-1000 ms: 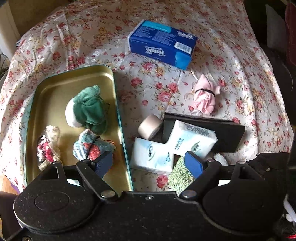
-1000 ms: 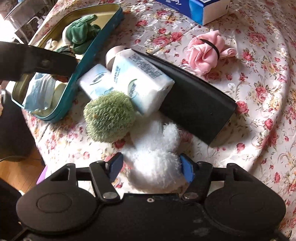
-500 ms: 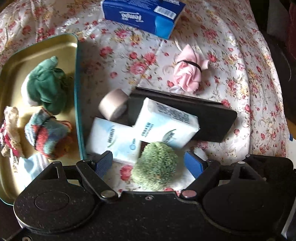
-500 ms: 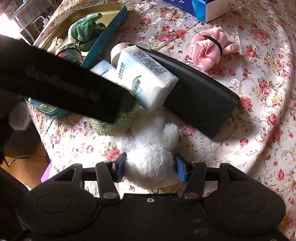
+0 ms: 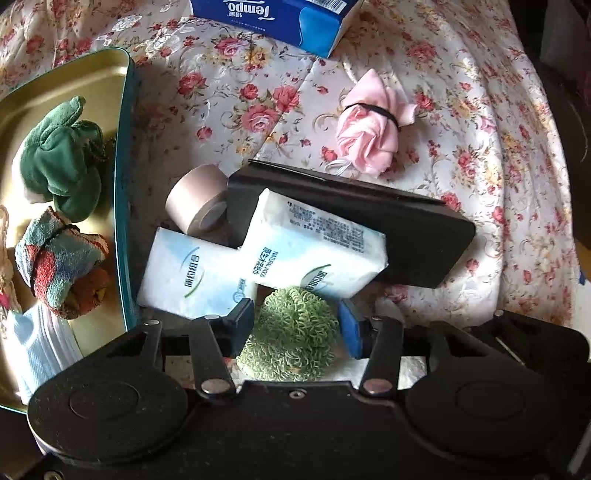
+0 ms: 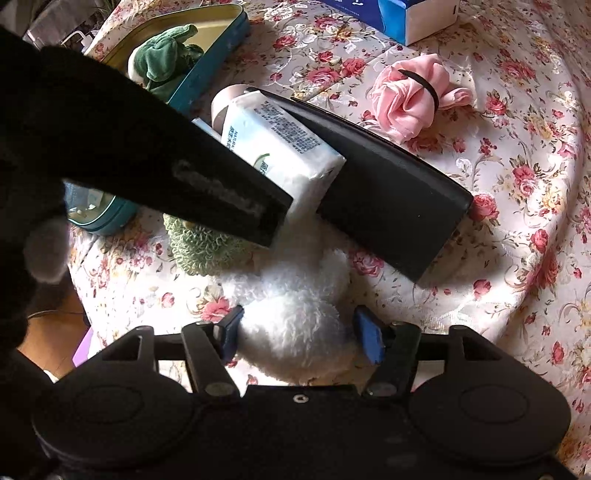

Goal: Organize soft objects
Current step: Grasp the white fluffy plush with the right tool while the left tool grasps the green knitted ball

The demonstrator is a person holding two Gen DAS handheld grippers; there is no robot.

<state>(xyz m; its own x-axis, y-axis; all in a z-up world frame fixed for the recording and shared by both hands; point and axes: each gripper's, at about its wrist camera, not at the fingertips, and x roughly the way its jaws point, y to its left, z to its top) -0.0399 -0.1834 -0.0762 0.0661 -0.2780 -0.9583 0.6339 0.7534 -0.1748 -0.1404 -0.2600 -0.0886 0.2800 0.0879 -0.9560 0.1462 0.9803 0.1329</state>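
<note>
A green fuzzy ball lies on the floral cloth between the fingers of my left gripper, whose jaws are closed in on its sides. It also shows in the right wrist view, partly under the left gripper's body. A white fluffy toy sits between the fingers of my right gripper, which press its sides. A pink cloth bundle tied with a black band lies further back. A gold tin at the left holds a green plush and a striped bundle.
Two white tissue packs lean on a black case beside a beige tape roll. A blue Tempo tissue box stands at the back. The table's edge curves down at the right.
My left gripper swung right from the tin, came down over the green ball and narrowed onto it. My right gripper closed on the white toy.
</note>
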